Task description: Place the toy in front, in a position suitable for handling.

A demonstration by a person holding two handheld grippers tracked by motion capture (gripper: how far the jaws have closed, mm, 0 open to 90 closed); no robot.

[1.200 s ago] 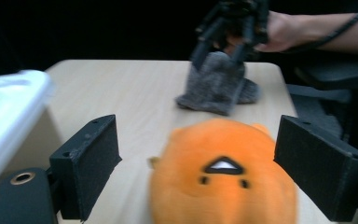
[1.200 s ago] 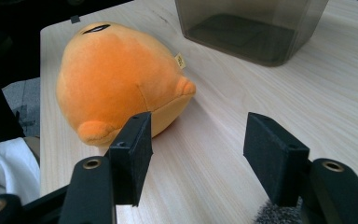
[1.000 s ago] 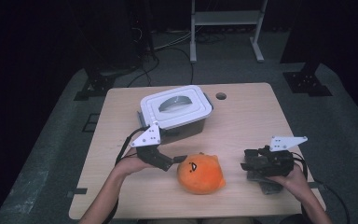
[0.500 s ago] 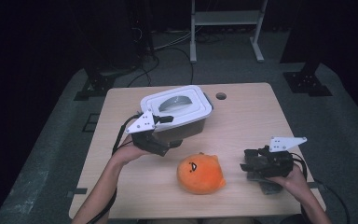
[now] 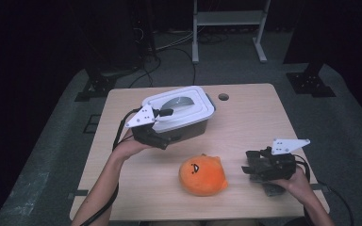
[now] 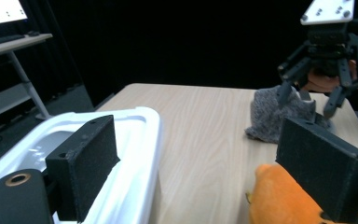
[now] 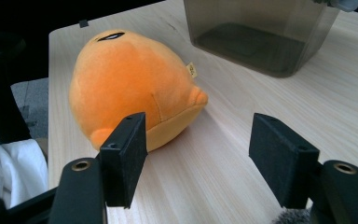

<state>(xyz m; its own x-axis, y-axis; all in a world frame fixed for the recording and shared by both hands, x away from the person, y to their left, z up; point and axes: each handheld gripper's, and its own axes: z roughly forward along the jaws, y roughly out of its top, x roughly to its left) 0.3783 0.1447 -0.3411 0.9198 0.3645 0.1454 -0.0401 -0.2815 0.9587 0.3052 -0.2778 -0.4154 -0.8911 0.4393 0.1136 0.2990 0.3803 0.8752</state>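
The left gripper [image 5: 162, 134] hangs over the near-left edge of the white-lidded, smoky-grey plastic storage box [image 5: 181, 113], its jaws spread wide with nothing between them; in the left gripper view one pad [image 6: 86, 161] stands above the lid's rim and the other [image 6: 326, 165] out over the table.

The right gripper [image 5: 252, 165] rests low at the near right of the light wooden table [image 5: 250, 117]. Its jaws have just been opening and stand well apart and empty, and a grey knitted cloth [image 6: 279, 116] lies under it.

Between the two grippers, nearer the front edge, sits the round orange plush toy [image 5: 202, 175]. The right gripper's jaws point straight at it, just to its right, while the left gripper is up at the box. The toy's longer side runs left to right, so I judge the right hand better placed to take it.
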